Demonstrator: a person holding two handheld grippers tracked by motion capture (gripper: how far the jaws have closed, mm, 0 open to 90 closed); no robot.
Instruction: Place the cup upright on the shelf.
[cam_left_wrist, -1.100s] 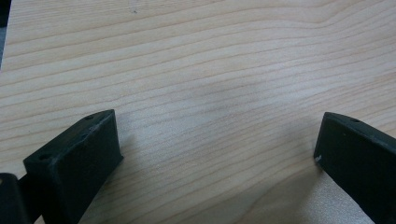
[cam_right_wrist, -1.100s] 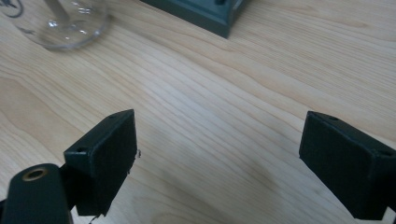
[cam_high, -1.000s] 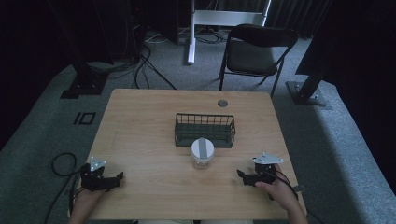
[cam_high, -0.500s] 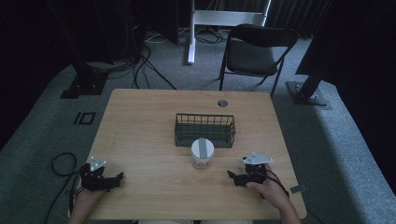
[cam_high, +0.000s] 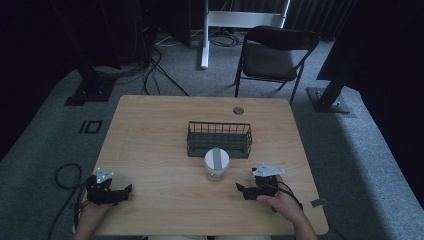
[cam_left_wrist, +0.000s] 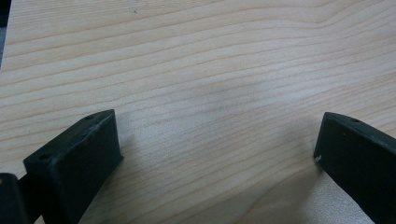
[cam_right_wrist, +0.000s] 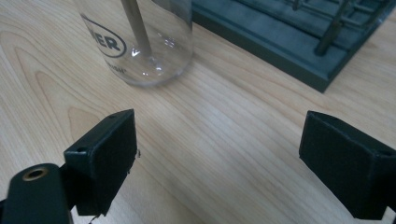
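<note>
Both hand-held grippers, left and right, sit open and empty; glass jar untouched beside wire basket, so nothing looks begun.

A clear jar stands on the worktop just before a wire basket; the left gripper and right gripper rest near the front edge.

Place: a recording lab or studio.
Evidence: dark curtains, stand bases, floor cables, folding chair, grey carpet are seen.
</note>
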